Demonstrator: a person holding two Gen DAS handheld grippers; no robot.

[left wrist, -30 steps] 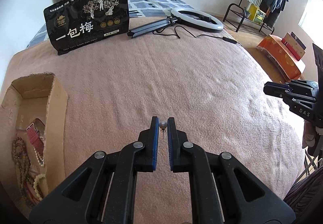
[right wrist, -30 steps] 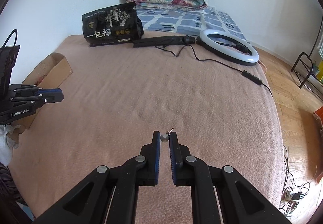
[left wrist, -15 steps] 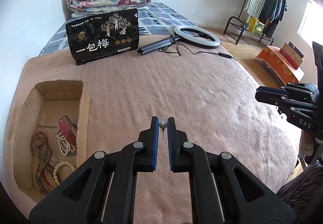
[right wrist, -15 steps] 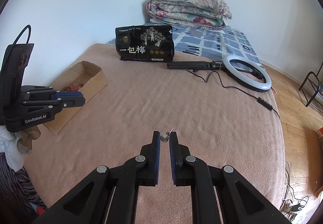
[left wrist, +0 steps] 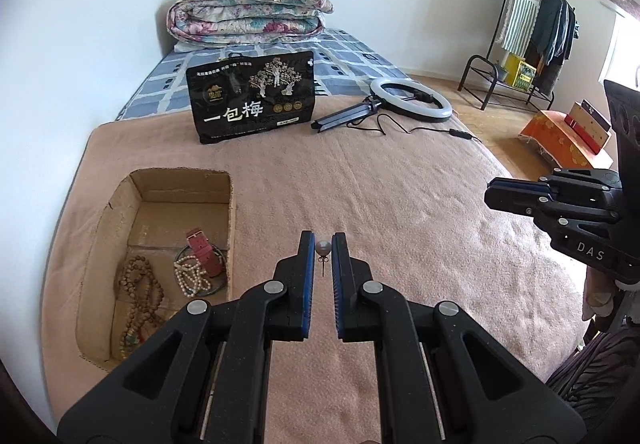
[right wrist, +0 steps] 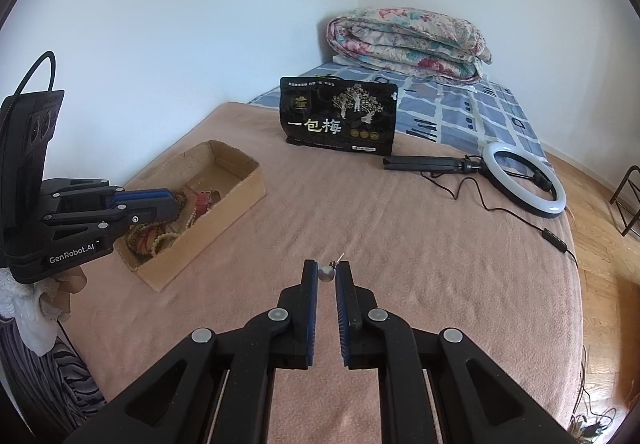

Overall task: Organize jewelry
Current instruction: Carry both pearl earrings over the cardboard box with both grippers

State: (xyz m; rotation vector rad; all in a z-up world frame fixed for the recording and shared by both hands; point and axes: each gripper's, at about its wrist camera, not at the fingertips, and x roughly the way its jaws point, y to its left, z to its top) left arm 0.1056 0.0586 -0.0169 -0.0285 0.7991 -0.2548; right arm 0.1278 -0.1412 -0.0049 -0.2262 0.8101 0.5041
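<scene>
The left gripper (left wrist: 322, 246) pinches a round grey pearl stud earring (left wrist: 322, 247), post down; the right gripper (right wrist: 326, 273) pinches its twin (right wrist: 325, 273) above a fuzzy pink blanket (left wrist: 400, 212).

Left gripper (right wrist: 170, 204) hides some, perhaps beads, in box (right wrist: 236, 200).

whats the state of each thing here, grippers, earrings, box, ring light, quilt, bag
left gripper: shut on a pearl earring
left pearl earring: pinched, post hanging down
right gripper: shut on a pearl earring
right pearl earring: pinched, post pointing up
cardboard box: open, holds beads and a watch
ring light: lying flat, unlit
quilt: folded
black bag: standing upright
</scene>
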